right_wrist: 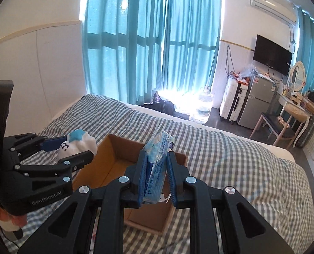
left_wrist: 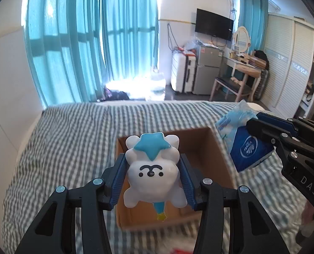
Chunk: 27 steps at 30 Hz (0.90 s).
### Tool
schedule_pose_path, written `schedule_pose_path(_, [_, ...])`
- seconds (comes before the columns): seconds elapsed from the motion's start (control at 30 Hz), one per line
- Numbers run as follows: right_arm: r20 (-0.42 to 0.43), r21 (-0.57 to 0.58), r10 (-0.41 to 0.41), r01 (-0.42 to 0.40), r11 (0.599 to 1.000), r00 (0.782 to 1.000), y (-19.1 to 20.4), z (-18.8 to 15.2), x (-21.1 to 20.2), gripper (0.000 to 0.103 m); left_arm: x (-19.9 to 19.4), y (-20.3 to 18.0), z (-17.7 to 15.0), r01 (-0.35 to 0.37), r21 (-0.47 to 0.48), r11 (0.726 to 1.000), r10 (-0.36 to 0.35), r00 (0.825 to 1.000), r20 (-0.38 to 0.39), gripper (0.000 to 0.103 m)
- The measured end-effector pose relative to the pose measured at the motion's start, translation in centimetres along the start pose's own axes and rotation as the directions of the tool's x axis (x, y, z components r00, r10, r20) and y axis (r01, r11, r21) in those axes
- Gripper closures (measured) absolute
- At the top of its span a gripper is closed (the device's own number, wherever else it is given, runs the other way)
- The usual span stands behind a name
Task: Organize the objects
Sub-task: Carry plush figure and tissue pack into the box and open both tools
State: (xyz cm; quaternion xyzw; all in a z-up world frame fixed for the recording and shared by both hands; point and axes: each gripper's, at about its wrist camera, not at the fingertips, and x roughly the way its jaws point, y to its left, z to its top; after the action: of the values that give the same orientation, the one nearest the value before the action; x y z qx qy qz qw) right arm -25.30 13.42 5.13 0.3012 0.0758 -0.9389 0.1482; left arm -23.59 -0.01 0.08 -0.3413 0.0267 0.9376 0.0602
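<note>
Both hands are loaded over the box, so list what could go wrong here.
The left gripper pinches the smooth, rounded bear toy, which could slip out. The right gripper holds the soft tissue pack close by; over the narrow cardboard box, the two could collide.

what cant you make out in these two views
- Box floor: in the left wrist view the toy in the left gripper covers most of it; in the right wrist view the tissue pack in the right gripper does.
- Red item on the bed: cut off by the bottom edge, blurred.
- Tissue pack print: too blurred to read.
</note>
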Motion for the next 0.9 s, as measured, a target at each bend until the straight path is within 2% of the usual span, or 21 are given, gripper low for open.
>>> schedule_pose_path(0.13, [-0.022,-0.012,-0.023,0.022,1.000,0.999,-0.3,-0.3,4.4,0.085,3.9,0.2,-0.5,0.007,0.033,0.999,-0.006,1.000,-0.020,0.053])
schedule_pose_path(0.4, [-0.103,0.013,-0.004,0.005,1.000,0.995,-1.1,-3.0,11.4,0.085,10.2,1.0,-2.2,0.032,0.030,0.999,-0.030,0.996,-0.086,0.053])
schedule_pose_path(0.6, [-0.135,0.022,0.004,-0.001,1.000,0.991,-1.1,-4.6,13.3,0.085,12.8,1.0,-3.6,0.040,0.040,0.998,-0.034,0.989,-0.141,0.053])
schedule_pose_path(0.77, [-0.163,0.033,0.008,-0.002,0.999,0.987,-1.8,-5.4,13.6,0.084,13.2,0.6,-4.0,0.063,0.043,0.997,-0.055,0.984,-0.170,0.053])
schedule_pose_path(0.83, [-0.160,0.032,0.007,-0.002,0.999,0.987,-1.8,-5.3,13.3,0.084,12.7,0.3,-4.2,0.078,0.054,0.996,-0.068,0.984,-0.162,0.051])
schedule_pose_path(0.87, [-0.156,0.035,0.011,-0.006,0.999,0.988,-1.7,-5.1,13.1,0.084,12.5,0.3,-4.2,0.082,0.058,0.995,-0.072,0.985,-0.157,0.045])
schedule_pose_path(0.9, [-0.149,0.039,0.017,-0.012,0.999,0.989,-1.8,-5.0,12.7,0.082,12.2,0.2,-4.2,0.083,0.060,0.995,-0.073,0.985,-0.153,0.031])
